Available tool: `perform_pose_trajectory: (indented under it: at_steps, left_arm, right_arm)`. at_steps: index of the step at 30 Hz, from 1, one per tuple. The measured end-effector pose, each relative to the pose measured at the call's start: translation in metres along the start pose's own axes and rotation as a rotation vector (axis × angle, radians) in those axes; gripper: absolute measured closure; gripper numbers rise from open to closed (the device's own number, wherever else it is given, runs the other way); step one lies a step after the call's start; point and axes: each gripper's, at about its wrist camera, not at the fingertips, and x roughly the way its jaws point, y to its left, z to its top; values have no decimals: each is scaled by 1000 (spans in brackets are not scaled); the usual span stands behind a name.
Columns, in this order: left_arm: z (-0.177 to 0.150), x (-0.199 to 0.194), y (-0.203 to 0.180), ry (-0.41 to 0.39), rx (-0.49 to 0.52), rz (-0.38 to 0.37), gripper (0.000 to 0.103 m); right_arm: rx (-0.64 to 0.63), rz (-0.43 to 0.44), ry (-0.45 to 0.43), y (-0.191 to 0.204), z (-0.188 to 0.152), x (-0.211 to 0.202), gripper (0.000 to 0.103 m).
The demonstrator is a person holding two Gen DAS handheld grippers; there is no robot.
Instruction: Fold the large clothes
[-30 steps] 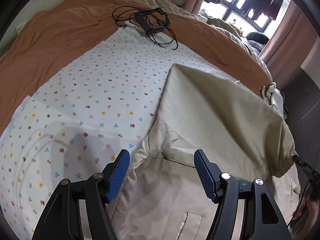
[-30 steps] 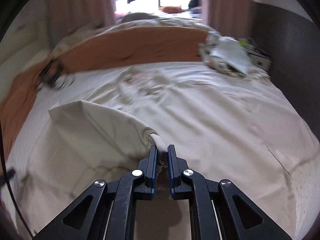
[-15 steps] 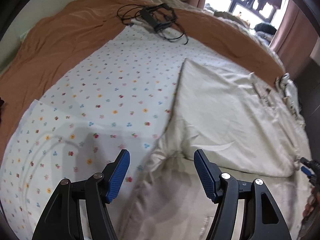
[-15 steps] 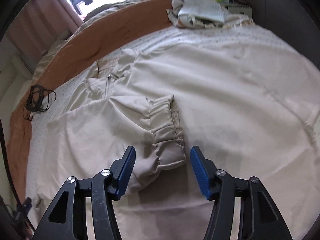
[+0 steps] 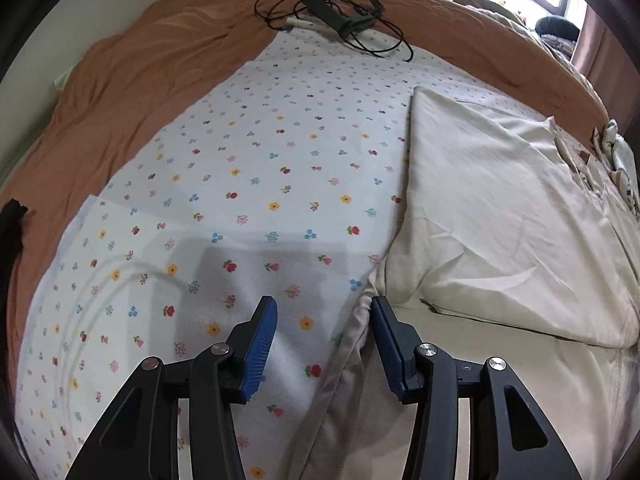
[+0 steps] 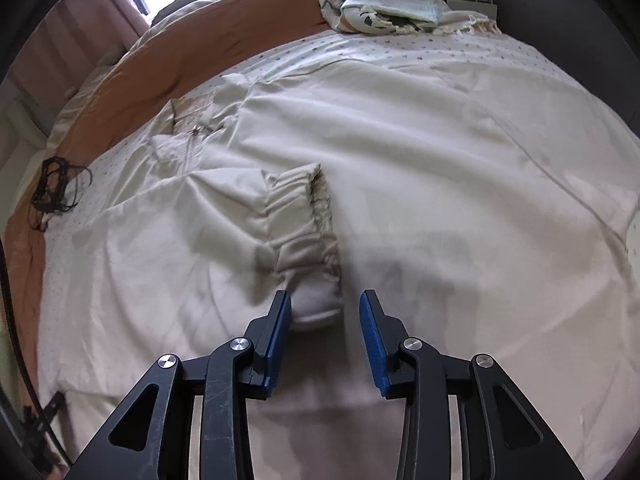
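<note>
A cream jacket [image 6: 400,152] lies spread flat over the flowered sheet [image 5: 256,184] of a bed and fills the middle and right of the right wrist view. One sleeve [image 5: 500,216] is folded across the body of the jacket, and its gathered elastic cuff [image 6: 308,236] lies in the centre of that view, pointing toward the lower edge. The cloth is smooth, with soft creases, and a zipper opening shows in the upper left part of the garment.

The right gripper [image 6: 325,334] has its jaws partly apart; the rounded end of the cuff sits between them but the pads do not press on it. One second ago these jaws were clamped on the cuff and the sleeve hung raised; now the sleeve lies flat. The jaws opened wide and have just been closing again.

The left gripper [image 5: 324,346] is about half open over the jacket's left edge, at the lower centre of its view. The edge of the cloth passes just beside the right pad; the pads do not grip it. Its jaws have just been closing.

A black cable bundle [image 5: 340,12] lies at the top, on the orange blanket [image 5: 140,80].
</note>
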Motion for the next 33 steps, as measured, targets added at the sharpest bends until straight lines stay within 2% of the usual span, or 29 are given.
perform_pose_trajectory:
  at_steps: [5, 12, 19, 21, 22, 23, 25, 28, 30, 32, 33]
  left_arm:
    - [1, -1, 10, 3, -40, -30, 53]
    - [4, 2, 14, 10, -54, -50, 53]
    - [9, -17, 25, 8, -148, -84, 52]
    - [11, -28, 28, -11, -165, -93, 52]
    - [13, -37, 32, -19, -182, -116, 51]
    - [14, -44, 34, -25, -194, -131, 47]
    - [16, -59, 36, -43, -212, -152, 37]
    - [17, -86, 35, -95, -215, -191, 21]
    - [17, -99, 33, -119, -216, -217, 18]
    - [18, -112, 27, -140, -218, -255, 16]
    - [19, -117, 23, -147, -216, -273, 16]
  right_arm:
    - [2, 48, 43, 8, -12, 5, 66]
    - [-17, 76, 5, 19, -2, 26, 72]
    - [-109, -2, -21, 34, -1, 13, 71]
    - [-122, -15, -49, 33, 0, 0, 66]
    - [-128, -21, -71, 33, 0, -9, 58]
    - [-133, -24, -91, 32, 0, -17, 47]
    - [-134, -19, -120, 30, 0, -32, 37]
    - [-126, 12, -157, 23, -4, -57, 36]
    - [-123, 19, -168, 19, -6, -71, 33]
    - [-103, 40, -177, 10, -6, -86, 21]
    - [-84, 58, -177, 5, -6, -93, 19]
